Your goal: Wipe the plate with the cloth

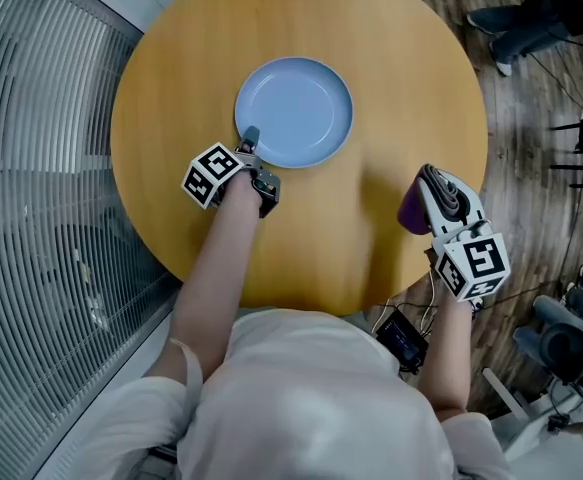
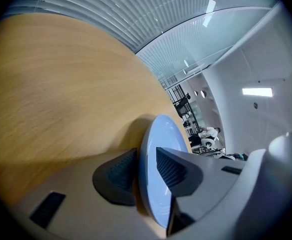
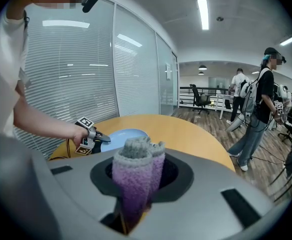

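A light blue plate lies on the round wooden table. My left gripper is at the plate's near-left rim, and in the left gripper view the rim passes between the jaws of this gripper. One pad sits under the rim; the other stands a little off the top face, so the jaws are open. My right gripper hovers at the table's right edge, shut on a folded purple-grey cloth. In the right gripper view, the cloth sticks up between the jaws.
A glass wall with blinds runs along the left of the table. On the wooden floor at the right are chairs and people. A small black device with cables hangs below the table's near edge.
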{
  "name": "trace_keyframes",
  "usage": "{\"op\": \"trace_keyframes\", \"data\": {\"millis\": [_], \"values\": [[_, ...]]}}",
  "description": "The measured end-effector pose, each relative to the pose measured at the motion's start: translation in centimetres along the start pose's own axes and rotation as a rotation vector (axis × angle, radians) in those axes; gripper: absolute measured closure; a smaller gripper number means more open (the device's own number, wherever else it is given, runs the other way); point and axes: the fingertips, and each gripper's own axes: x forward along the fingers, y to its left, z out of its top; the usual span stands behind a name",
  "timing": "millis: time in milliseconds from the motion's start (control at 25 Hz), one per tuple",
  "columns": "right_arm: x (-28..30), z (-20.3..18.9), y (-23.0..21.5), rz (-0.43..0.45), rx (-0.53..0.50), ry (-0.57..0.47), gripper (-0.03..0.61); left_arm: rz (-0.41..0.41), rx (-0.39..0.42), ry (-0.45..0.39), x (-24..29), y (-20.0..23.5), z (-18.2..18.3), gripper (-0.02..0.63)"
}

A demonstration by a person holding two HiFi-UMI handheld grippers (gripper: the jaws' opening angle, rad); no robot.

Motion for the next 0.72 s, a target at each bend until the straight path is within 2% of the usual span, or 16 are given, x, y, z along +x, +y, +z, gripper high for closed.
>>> {"op": "trace_keyframes", "data": {"millis": [160, 240, 440, 720], "values": [[0.1, -0.1, 0.4, 0.005, -0.004, -0.004, 0.489, -0.041, 0.009, 0.022, -0.1, -0.5, -0.2, 0.418], [-0.2, 0.3, 0.4, 0.006, -0.006, -0.010, 0.489, -0.055, 0.005, 0.036, -0.4, -1.0, -0.2, 0.393], [-0.4, 1.4, 0.8, 0.004, -0.005, -0.021, 0.489, -0.070, -0.010, 0.060, -1.2, -1.2, -0.3, 0.385], [-1.5, 1.6, 2.2, -0.004, -0.022, -0.038, 0.489, -0.058, -0.022, 0.055, -3.9, 0.8, 0.0, 0.383]]}}
